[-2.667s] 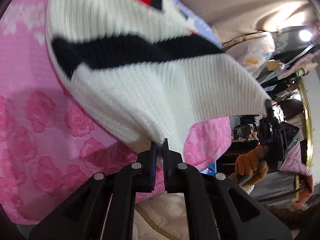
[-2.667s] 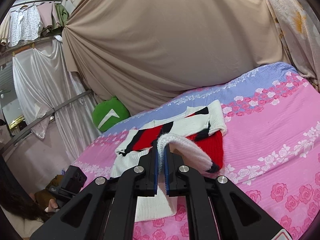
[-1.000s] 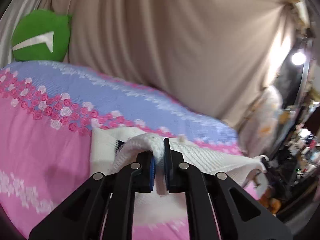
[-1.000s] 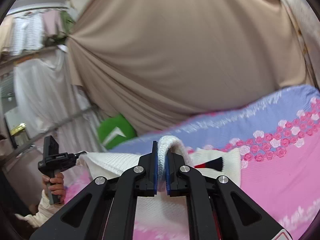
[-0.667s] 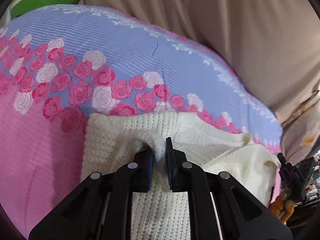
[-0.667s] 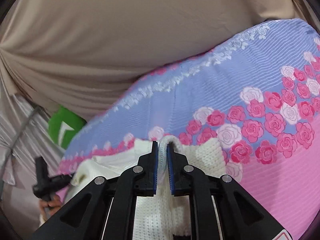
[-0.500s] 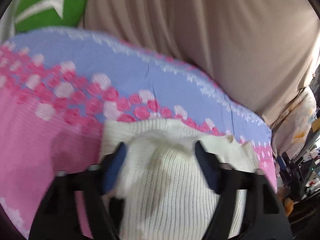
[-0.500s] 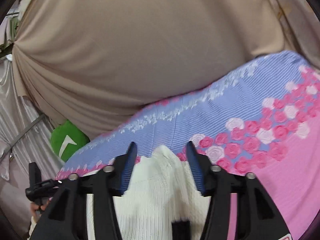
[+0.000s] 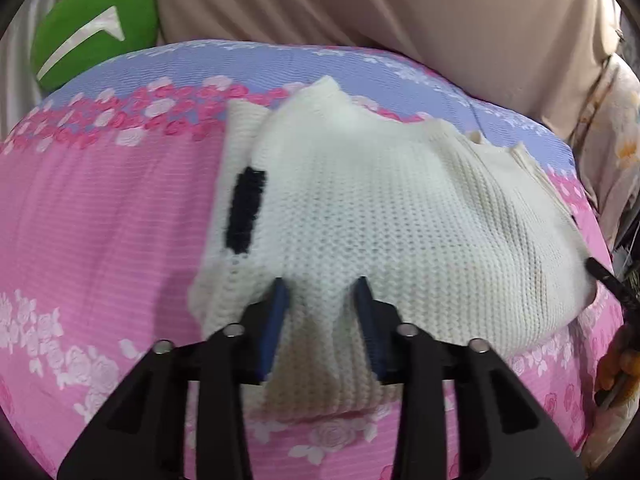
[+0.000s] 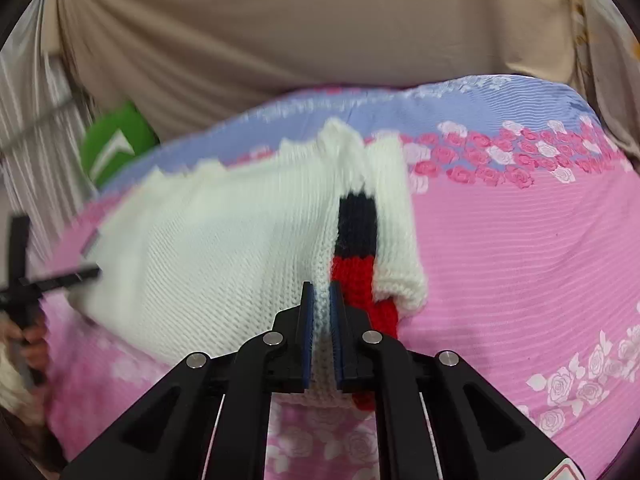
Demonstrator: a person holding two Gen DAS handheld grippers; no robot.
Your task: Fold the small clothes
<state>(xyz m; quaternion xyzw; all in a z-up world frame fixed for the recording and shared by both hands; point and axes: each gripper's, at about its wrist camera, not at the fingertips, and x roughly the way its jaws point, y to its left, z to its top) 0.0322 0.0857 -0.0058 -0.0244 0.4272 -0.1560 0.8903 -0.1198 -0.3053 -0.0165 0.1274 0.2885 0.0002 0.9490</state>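
A white knit sweater lies folded on the pink rose-patterned bedspread. A black stripe shows at its left edge. My left gripper is low over the sweater's near edge. Its jaws are closing but still apart, with flat knit between them and not pinched. In the right wrist view the sweater shows a black and red stripe at its right side. My right gripper is at the near edge, and its closing jaws pinch a strip of white knit.
A green cushion sits at the far left of the bed against a beige curtain. A floral cloth hangs at the right. A gloved hand is at the right edge. The bedspread stretches to the right.
Both grippers let go of the fold they had carried to the far side. They sank to the sweater's near edge. Their jaws sprang wide and have narrowed again, the right onto the knit.
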